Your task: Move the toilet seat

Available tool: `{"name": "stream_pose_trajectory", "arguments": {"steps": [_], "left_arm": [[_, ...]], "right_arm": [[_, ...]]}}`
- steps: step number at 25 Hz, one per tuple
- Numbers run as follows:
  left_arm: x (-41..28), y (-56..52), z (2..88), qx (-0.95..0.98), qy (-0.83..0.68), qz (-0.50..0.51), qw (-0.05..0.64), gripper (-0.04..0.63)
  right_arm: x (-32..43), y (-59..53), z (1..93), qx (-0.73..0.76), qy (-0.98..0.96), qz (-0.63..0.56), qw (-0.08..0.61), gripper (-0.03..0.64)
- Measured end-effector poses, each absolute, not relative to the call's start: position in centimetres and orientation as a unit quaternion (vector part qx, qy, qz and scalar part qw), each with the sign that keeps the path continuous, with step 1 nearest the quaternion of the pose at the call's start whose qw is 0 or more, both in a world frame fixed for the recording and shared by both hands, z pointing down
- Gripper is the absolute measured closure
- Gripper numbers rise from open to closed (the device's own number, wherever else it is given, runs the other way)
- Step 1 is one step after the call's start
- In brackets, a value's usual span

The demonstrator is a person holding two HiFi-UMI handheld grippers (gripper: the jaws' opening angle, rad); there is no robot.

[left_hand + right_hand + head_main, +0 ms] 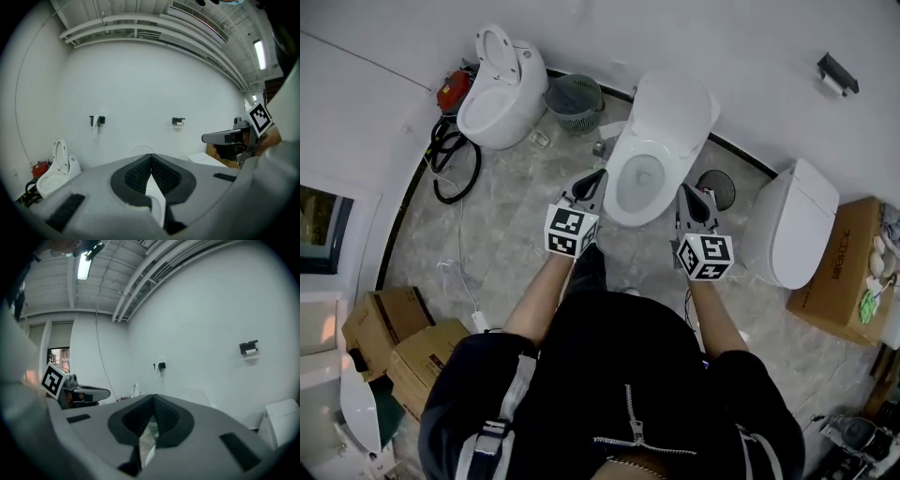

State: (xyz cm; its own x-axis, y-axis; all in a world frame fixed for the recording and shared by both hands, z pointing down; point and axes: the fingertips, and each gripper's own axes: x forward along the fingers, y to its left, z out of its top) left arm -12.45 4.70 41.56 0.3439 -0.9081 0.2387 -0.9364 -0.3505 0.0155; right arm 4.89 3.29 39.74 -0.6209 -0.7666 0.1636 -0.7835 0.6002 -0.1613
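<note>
The person's left forearm (539,298) and right forearm (713,317) reach forward and down, bare below dark sleeves (478,361). The left gripper (598,176) and the right gripper (683,192) are held level with each other and apart, their tips angled slightly inward. On each, the marker cube (571,231) sits behind the fingers, toward the wrist. The left gripper's fingers (133,177) meet at their tips with nothing between them. The right gripper's fingers (168,417) are likewise closed tip to tip and empty.
</note>
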Motion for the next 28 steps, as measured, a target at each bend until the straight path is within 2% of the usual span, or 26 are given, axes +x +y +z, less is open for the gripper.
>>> {"name": "stream_pose_trajectory", "arguments": {"steps": [12, 19, 28], "left_arm": [[-14.9, -9.4, 43.6, 0.894, -0.422, 0.122, 0.090, 0.588], [-14.9, -12.7, 45.4, 0.914, -0.373, 0.130, 0.098, 0.588], [-13.7, -15.7, 46.0, 0.910, -0.382, 0.127, 0.102, 0.588]], "right_arm": [[1.9, -6.5, 40.0, 0.565, -0.814, 0.124, 0.049, 0.614], [1.0, -7.1, 41.7, 0.608, -0.780, 0.139, 0.054, 0.614], [3.7, -8.7, 43.2, 0.618, -0.770, 0.150, 0.055, 0.614]]}}
